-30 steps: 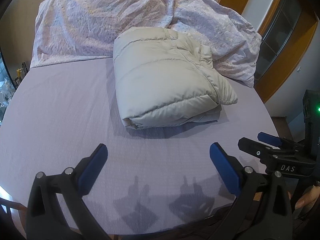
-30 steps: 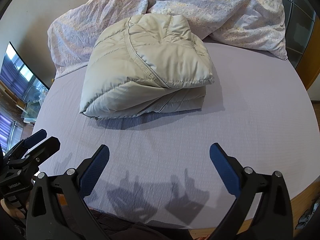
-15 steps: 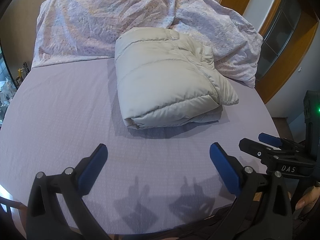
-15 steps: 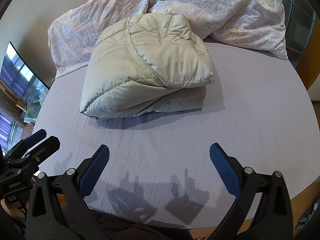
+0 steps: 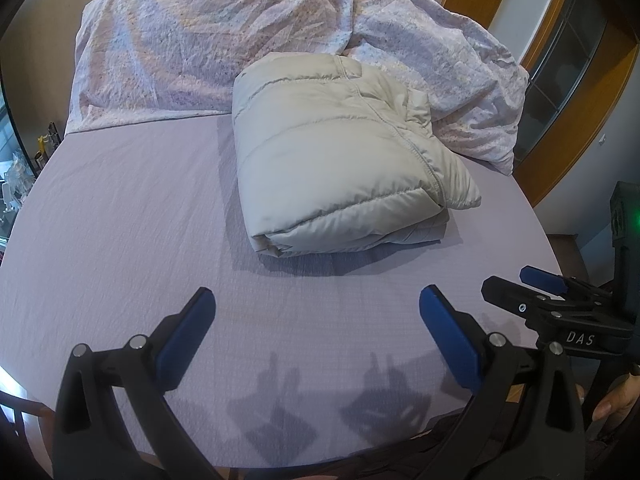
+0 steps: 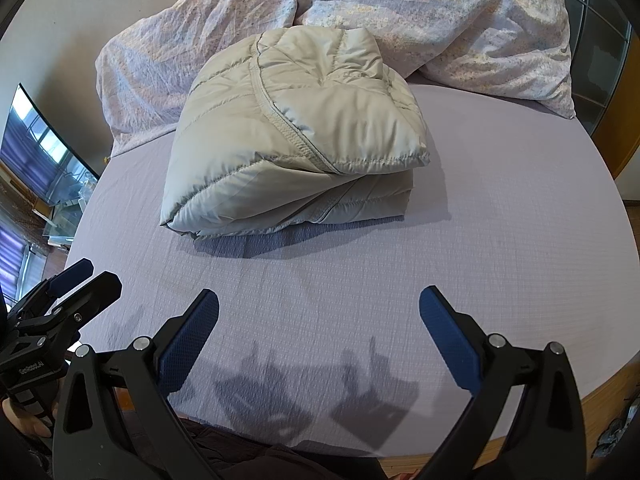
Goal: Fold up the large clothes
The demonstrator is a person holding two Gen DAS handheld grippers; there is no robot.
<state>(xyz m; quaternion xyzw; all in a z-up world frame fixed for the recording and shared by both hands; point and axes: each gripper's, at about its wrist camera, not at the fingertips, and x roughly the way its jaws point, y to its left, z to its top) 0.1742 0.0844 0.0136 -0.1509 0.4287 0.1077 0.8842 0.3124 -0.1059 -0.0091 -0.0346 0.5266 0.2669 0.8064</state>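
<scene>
A pale beige puffer jacket [image 5: 340, 156] [image 6: 292, 136] lies folded into a thick bundle on the lilac bed sheet [image 5: 120, 208] [image 6: 500, 208], near the crumpled duvet. My left gripper [image 5: 316, 320] hovers over the sheet near the bed's front edge, well short of the jacket, open and holding nothing. My right gripper [image 6: 318, 320] is likewise open and empty, a similar distance from the bundle. Each gripper also appears at the side of the other's view: the right gripper [image 5: 532, 296] and the left gripper [image 6: 84, 284].
A crumpled floral duvet [image 5: 248, 40] [image 6: 420, 20] is piled along the head of the bed behind the jacket. A wooden door frame [image 5: 560, 92] stands to the right, a television [image 6: 36, 152] to the left. A person's hand [image 5: 616, 400] holds the right tool.
Both grippers stay open and nearly still; the left wrist view has drifted slightly, so the jacket sits a little further right in it.
</scene>
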